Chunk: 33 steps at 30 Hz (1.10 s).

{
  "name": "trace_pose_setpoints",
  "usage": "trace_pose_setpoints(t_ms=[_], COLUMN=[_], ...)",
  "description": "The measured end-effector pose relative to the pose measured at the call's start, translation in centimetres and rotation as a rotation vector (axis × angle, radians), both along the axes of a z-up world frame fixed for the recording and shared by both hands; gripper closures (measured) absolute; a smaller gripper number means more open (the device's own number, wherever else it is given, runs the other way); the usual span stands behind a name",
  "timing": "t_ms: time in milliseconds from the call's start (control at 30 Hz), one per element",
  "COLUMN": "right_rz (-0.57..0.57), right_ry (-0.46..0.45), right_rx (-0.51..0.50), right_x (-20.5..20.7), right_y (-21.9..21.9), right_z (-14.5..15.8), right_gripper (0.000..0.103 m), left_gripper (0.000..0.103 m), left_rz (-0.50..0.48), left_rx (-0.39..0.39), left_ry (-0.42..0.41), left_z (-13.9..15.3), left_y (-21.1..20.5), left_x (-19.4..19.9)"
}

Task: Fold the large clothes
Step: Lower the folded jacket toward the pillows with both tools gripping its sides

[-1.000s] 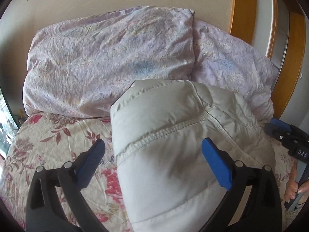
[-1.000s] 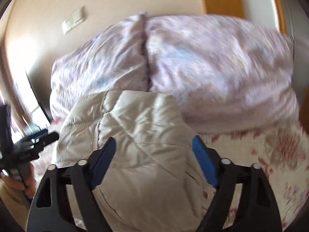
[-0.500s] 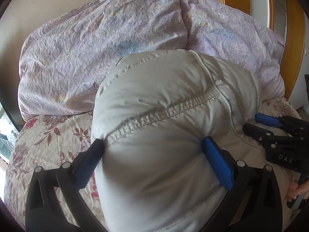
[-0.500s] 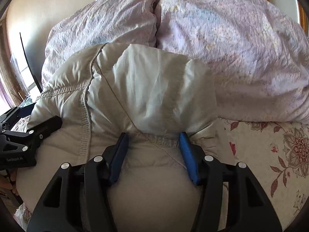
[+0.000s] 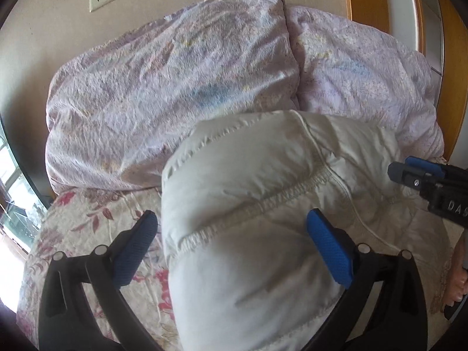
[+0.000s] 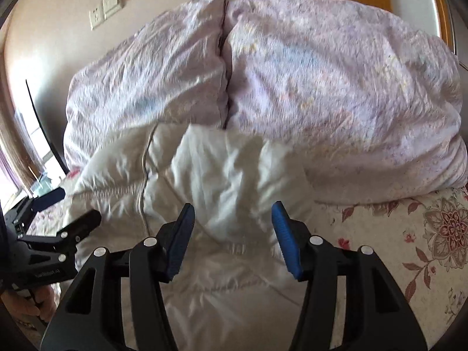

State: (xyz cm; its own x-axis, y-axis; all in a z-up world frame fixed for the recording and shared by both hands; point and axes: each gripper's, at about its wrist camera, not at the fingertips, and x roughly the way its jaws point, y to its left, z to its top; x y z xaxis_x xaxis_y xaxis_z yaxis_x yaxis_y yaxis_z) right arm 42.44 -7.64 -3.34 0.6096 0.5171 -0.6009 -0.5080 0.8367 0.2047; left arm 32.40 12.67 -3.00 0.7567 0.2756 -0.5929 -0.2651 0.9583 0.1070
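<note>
Against the lilac duvet (image 5: 175,87) bunched at the head of the floral bedsheet (image 5: 87,222), the cream padded jacket (image 5: 248,234) lies lower than a moment ago. Left gripper (image 5: 231,242) gapes, jacket bulging between its pads untouched; bare sheet lies leftward. Right gripper (image 6: 232,234), recently narrowing, hovers unclenched over the fabric, and only its view shows free sheet rightward.

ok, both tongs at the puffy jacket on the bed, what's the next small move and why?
Probably close the right tongs a little further on the white jacket so the grip is sure. Their pads have just been closing with a fold bunched between them, but a gap shows beside each pad. The left tongs straddle the jacket's bulge wide open, so neither clearly holds it.
</note>
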Motion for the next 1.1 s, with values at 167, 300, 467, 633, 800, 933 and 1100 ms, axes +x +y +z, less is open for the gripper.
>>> trace_pose_setpoints(t_ms=[167, 300, 467, 633, 800, 933, 1100], right_rz=[-0.004, 0.007, 0.015, 0.020, 0.040, 0.049, -0.008], right_ry=[-0.016, -0.027, -0.035, -0.017, 0.026, 0.055, 0.041], right_rx=[-0.062, -0.092, -0.050, -0.009, 0.005, 0.013, -0.077], right_x=[2.0, 2.6, 3.4, 4.1, 4.8, 5.3, 4.8], right_y=[1.8, 1.9, 1.3, 0.8, 1.0, 1.0, 1.9], right_z=[-0.6, -2.4, -4.2, -5.5, -6.1, -6.4, -6.0], right_gripper=[0.046, 0.046, 0.039, 0.034, 0.033, 0.033, 0.030], left_gripper=[0.002, 0.002, 0.002, 0.002, 0.002, 0.002, 0.002], left_rz=[0.011, 0.007, 0.002, 0.015, 0.025, 0.028, 0.049], left_rx=[-0.007, -0.059, -0.064, -0.068, -0.072, -0.096, -0.047], left_ry=[0.031, 0.028, 0.020, -0.010, -0.014, -0.011, 0.009], left_z=[-0.4, -1.3, -2.1, -3.1, -3.9, -4.3, -4.2], left_y=[0.2, 0.6, 0.4, 0.4, 0.5, 0.9, 0.3], left_x=[2.0, 2.7, 3.3, 3.7, 4.1, 4.4, 4.8])
